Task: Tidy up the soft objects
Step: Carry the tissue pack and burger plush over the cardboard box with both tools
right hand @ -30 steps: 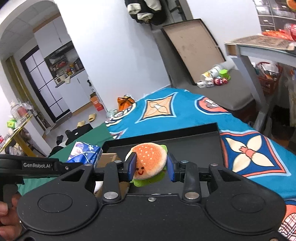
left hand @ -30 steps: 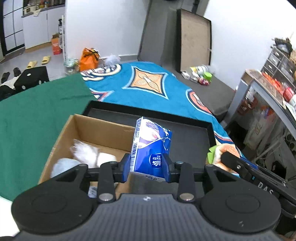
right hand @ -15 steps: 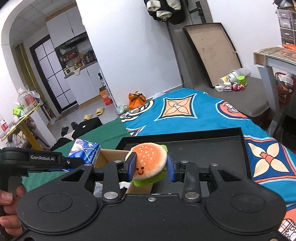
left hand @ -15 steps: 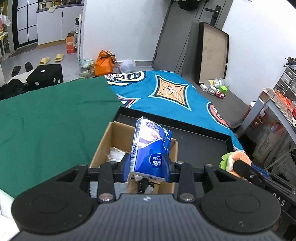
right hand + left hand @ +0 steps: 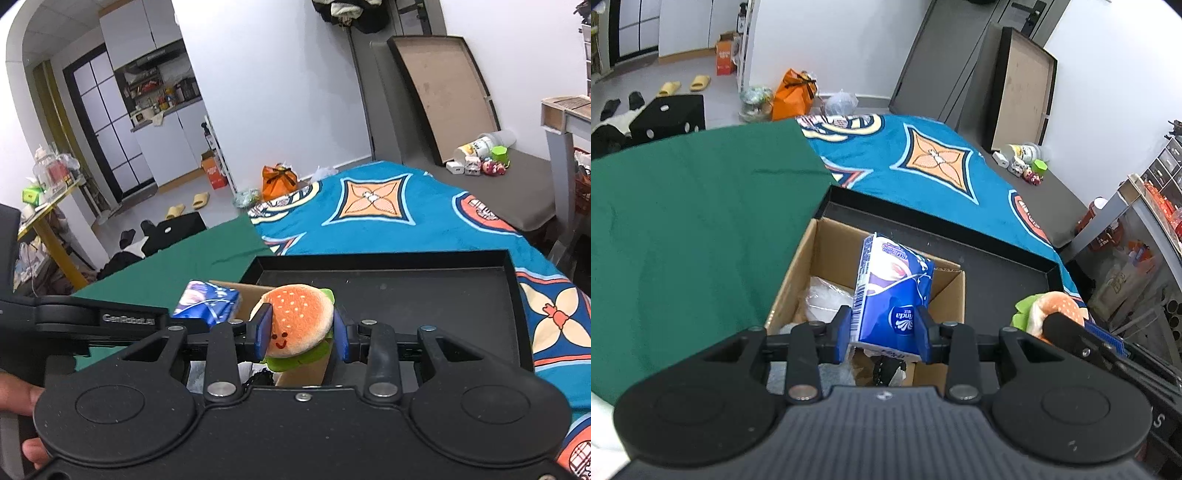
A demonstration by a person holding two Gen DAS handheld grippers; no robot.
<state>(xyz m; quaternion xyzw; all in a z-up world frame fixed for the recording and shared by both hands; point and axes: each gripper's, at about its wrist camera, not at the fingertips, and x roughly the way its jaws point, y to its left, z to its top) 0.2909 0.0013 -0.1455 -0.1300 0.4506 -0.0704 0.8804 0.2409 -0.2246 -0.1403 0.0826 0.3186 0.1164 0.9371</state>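
A: Since the earlier frame, both grippers have been drawn back, so more of the cardboard box is seen.

B: How are the fingers set?

A: The tissue pack is pinched by the left gripper above the box; the burger plush is pinched by the right gripper over the black tray.

Flat green cloth at 9 o'clock, beside teal patterned blanket at 12. Orange tied bag on floor w/ yellow slippers nearby. Framed brown board leaning vs. wall, 1 o'clock.
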